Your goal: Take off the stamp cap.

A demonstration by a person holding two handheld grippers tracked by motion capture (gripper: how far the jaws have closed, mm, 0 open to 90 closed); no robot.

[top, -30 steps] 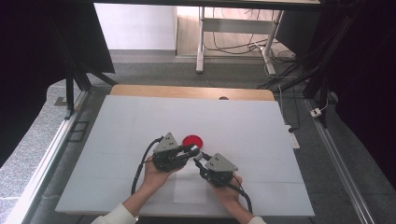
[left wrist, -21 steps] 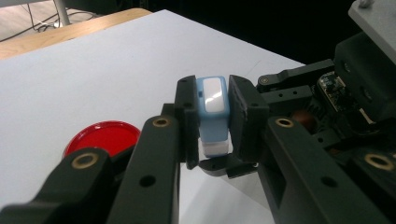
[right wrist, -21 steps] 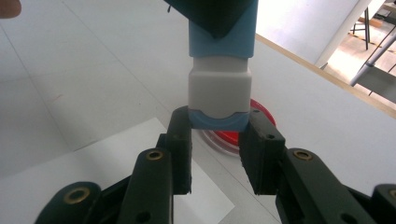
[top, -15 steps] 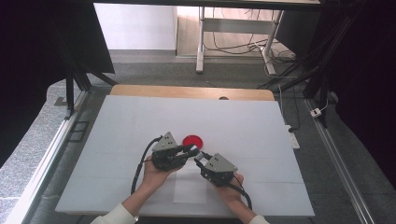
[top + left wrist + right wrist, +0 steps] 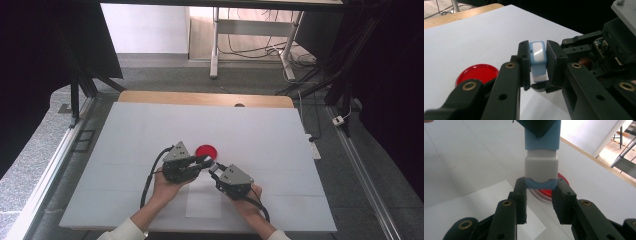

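Gripping one blue-white block (image 5: 537,61), left gripper (image 5: 537,65) and right gripper (image 5: 541,192) over white table (image 5: 125,130)

Lab, framed rig (image 5: 75,90) (black curtains (image 5: 40,45)), cables (image 5: 250,50)

The table (image 5: 150,130) wears a plain white cover, with a bare pale wood strip (image 5: 200,98) along its far edge. A glossy red disc (image 5: 477,74) sits on the white. The small block (image 5: 538,58) held between the 2 grippers is light blue with a white panel on its face and a white band lower down, ending in a light blue tip. Both the left gripper (image 5: 538,66) and right gripper (image 5: 541,195) have black jaws with brass-coloured rivets, and each carries a grey plate (image 5: 178,150).
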